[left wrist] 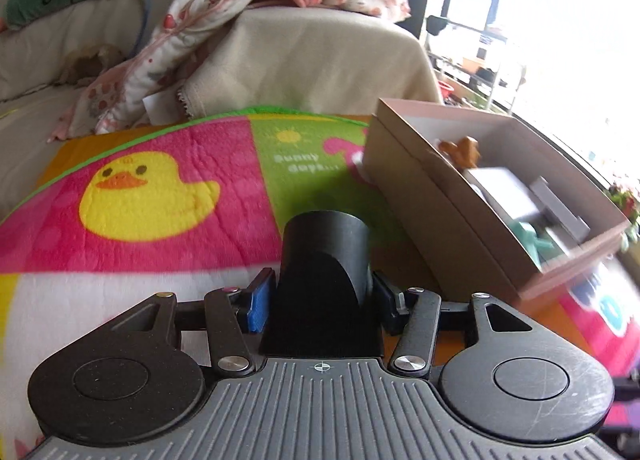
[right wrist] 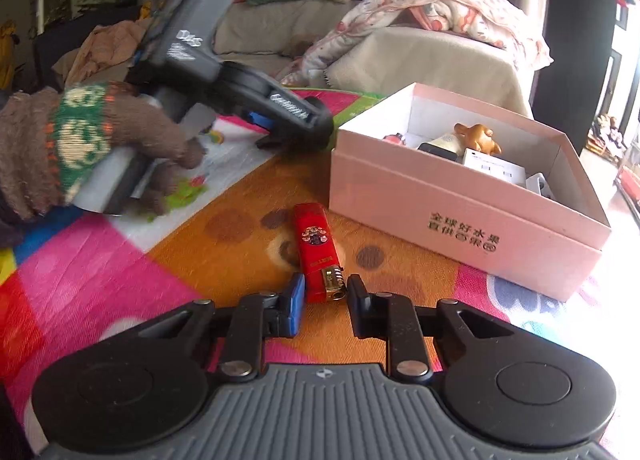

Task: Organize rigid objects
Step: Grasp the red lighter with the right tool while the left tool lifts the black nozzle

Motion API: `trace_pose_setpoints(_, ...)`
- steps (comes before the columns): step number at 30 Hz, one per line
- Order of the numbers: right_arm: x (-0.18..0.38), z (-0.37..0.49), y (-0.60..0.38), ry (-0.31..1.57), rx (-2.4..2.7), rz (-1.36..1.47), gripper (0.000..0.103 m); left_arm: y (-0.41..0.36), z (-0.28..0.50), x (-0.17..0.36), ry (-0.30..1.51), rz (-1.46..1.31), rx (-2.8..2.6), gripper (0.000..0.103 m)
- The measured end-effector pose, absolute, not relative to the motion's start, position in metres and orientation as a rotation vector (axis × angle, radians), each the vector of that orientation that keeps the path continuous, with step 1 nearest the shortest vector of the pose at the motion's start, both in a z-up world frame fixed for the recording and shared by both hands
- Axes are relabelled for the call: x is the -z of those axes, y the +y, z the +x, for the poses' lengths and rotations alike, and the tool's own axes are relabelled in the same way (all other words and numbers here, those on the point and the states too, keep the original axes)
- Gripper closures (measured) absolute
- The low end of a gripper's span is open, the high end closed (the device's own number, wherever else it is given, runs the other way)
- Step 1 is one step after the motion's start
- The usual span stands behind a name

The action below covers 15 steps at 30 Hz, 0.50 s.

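Left hand-held gripper [left wrist: 322, 300]: clamped on black cylinder [left wrist: 326, 256], near box [right wrist: 460, 196]. Right hand-held gripper [right wrist: 323, 296]: jaws narrowly apart around red lighter [right wrist: 318, 250] on blanket [right wrist: 240, 260]. Box already holds several items; these two remain.

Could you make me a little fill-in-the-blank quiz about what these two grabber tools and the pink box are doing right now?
1. The left gripper is clamped on a black ____.
2. The lighter between the right gripper's fingers is coloured ____.
3. The golden figurine sits inside the pink ____.
4. The hand holding the left gripper wears a knitted ____.

Missing words: cylinder; red; box; glove
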State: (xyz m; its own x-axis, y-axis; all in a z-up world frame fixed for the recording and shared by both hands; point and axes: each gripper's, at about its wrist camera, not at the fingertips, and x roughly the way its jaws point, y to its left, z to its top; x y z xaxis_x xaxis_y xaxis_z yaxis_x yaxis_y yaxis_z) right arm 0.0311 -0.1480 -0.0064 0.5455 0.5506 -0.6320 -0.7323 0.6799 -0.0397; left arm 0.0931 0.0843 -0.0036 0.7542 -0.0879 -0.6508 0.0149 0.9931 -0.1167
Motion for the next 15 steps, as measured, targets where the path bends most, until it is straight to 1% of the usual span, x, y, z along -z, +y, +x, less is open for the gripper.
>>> trace_pose_setpoints(2,0.005,0.025,-0.159,0.621,-0.775,-0.354,0.081,0.080,0.065,0.003,0.731,-0.120,0.093,0.046)
trace_pose_setpoints(5,0.005,0.028,-0.174,0.586,-0.642,-0.426,0.074,0.073,0.029,0.002,0.730,-0.144,0.096,0.046)
trace_pose_setpoints(7,0.007,0.037,-0.180,0.559,-0.465,-0.466,0.052,0.067,0.013,0.004,0.718,-0.158,0.094,0.046)
trace_pose_setpoints(9,0.004,0.048,-0.191,0.599,-0.392,-0.378,0.041,0.064,0.002,0.005,0.700,-0.182,0.084,0.046)
trace_pose_setpoints(11,0.000,0.055,-0.201,0.676,-0.426,-0.213,0.034,0.063,0.000,0.005,0.694,-0.205,0.071,0.046)
trace_pose_setpoints(13,0.003,0.057,-0.204,0.740,-0.478,-0.091,0.023,0.062,0.000,0.005,0.695,-0.197,0.065,0.046)
trace_pose_setpoints(15,0.006,0.054,-0.198,0.743,-0.477,-0.061,0.016,0.062,0.001,0.005,0.698,-0.187,0.066,0.046)
